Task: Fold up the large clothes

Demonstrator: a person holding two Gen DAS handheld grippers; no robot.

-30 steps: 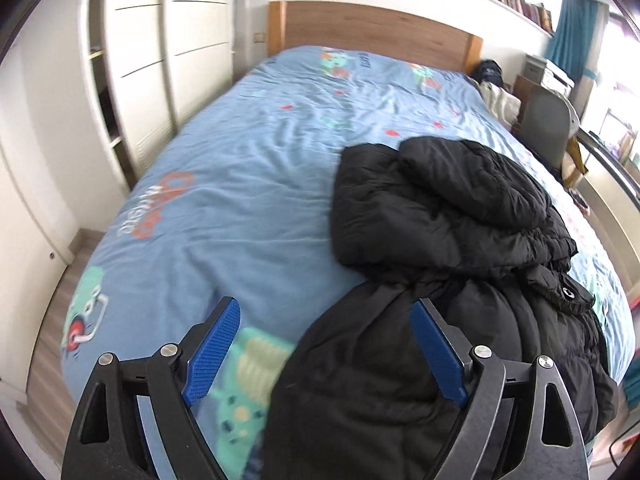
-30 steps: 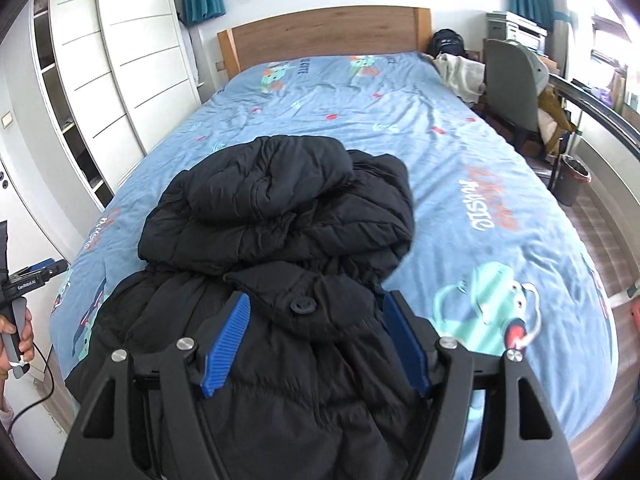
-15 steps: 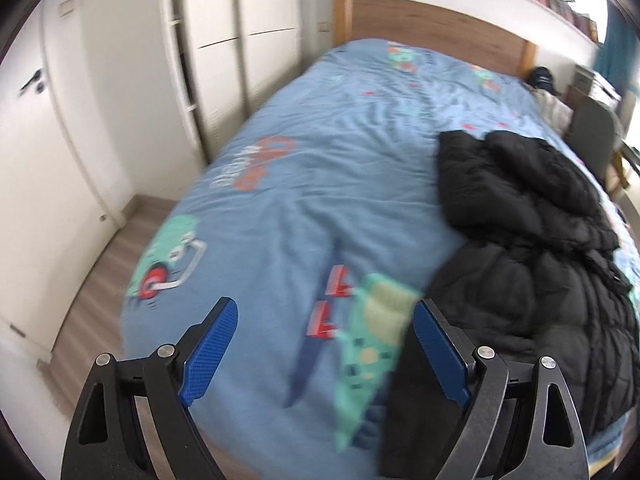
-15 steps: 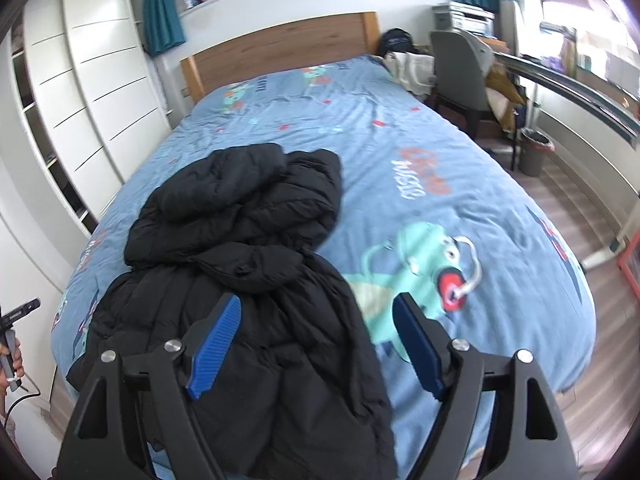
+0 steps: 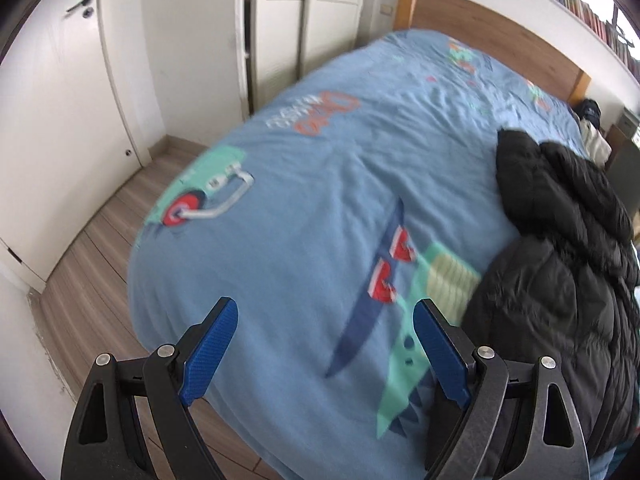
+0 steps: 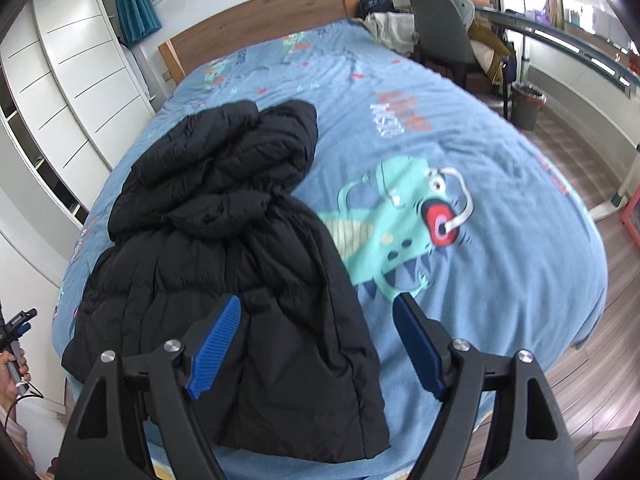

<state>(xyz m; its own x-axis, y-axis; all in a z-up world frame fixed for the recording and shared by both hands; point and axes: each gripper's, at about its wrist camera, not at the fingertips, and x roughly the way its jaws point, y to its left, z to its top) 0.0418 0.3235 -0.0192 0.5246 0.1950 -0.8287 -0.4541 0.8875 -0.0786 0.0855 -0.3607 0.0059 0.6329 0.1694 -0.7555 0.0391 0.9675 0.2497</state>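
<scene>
A black puffer jacket (image 6: 224, 240) lies crumpled on the blue bed cover (image 6: 500, 264), its hem near the foot edge and its bunched upper part toward the headboard. In the left wrist view the jacket (image 5: 568, 264) sits at the right side. My right gripper (image 6: 316, 344) is open and empty above the jacket's lower hem. My left gripper (image 5: 324, 352) is open and empty above bare bed cover (image 5: 320, 184), to the left of the jacket.
White wardrobes (image 5: 328, 28) and a door (image 5: 52, 112) stand left of the bed, with wood floor (image 5: 96, 264) between. A wooden headboard (image 6: 256, 28), a grey chair (image 6: 444, 28) and a bin (image 6: 528, 104) are on the right side.
Both grippers have pulled back and swung outward: the left view turned left away from the jacket, the right view turned right. Both stayed open and empty.
</scene>
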